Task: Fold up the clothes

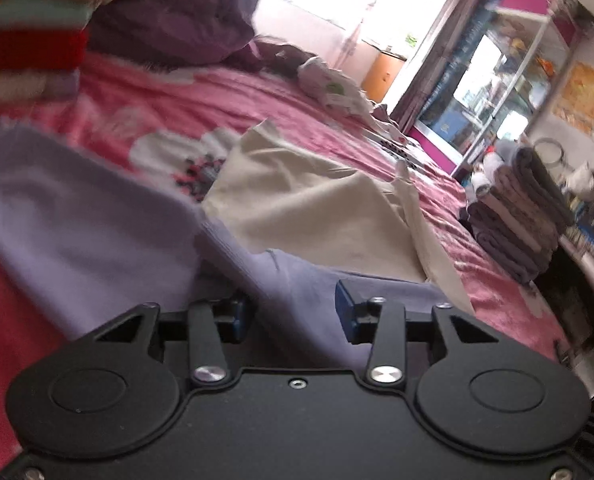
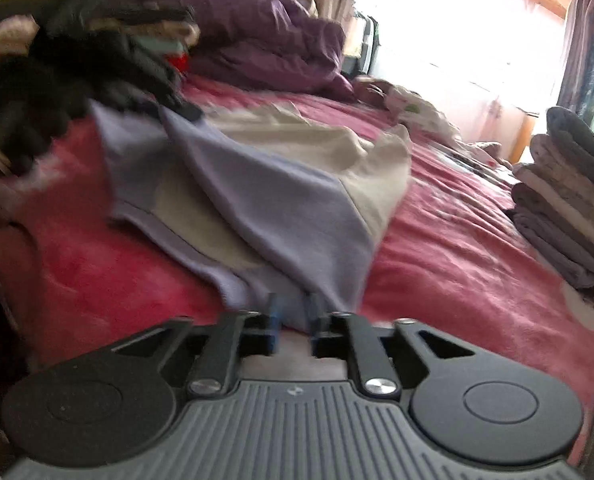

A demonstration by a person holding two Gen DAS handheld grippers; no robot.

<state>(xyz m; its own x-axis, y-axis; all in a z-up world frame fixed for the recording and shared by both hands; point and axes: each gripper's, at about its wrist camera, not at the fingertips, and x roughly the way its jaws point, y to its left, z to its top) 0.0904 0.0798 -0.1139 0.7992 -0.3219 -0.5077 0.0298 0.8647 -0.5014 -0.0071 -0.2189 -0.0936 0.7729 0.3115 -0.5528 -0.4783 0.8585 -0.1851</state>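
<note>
You've got the lavender garment (image 2: 281, 208) strung between both tools right now, draped over the cream garment (image 1: 317, 208), with all of it lying on the pink bedspread (image 2: 457, 240). Your right gripper (image 2: 295, 320) has its jaws pulled in narrow with a bunched edge of lavender cloth pinched between the blue pads. Your left gripper (image 1: 293, 312) stands wider, with a fold of the same lavender cloth running through the gap; both frames are blurry, so I can't tell if it's actually clamping or just has cloth lying across it.

What I'd watch for:

- If that left grip is loose, the lavender cloth slides out as soon as you pull it taut, and the fold collapses on the cream garment.
- The cream garment sits directly under the lavender one and touches it. Drag the lavender sideways and you'll likely rumple the cream piece or haul it along.
- The right pinch looks like a wad, not a clean edge, so the crease may come out crooked.
- The dark clothes pile (image 2: 97, 60) sits just beyond the lavender garment's far corner, and the folded towel stack (image 2: 569, 200) is well off to the right of it. Swing wide and you could knock either one.
</note>
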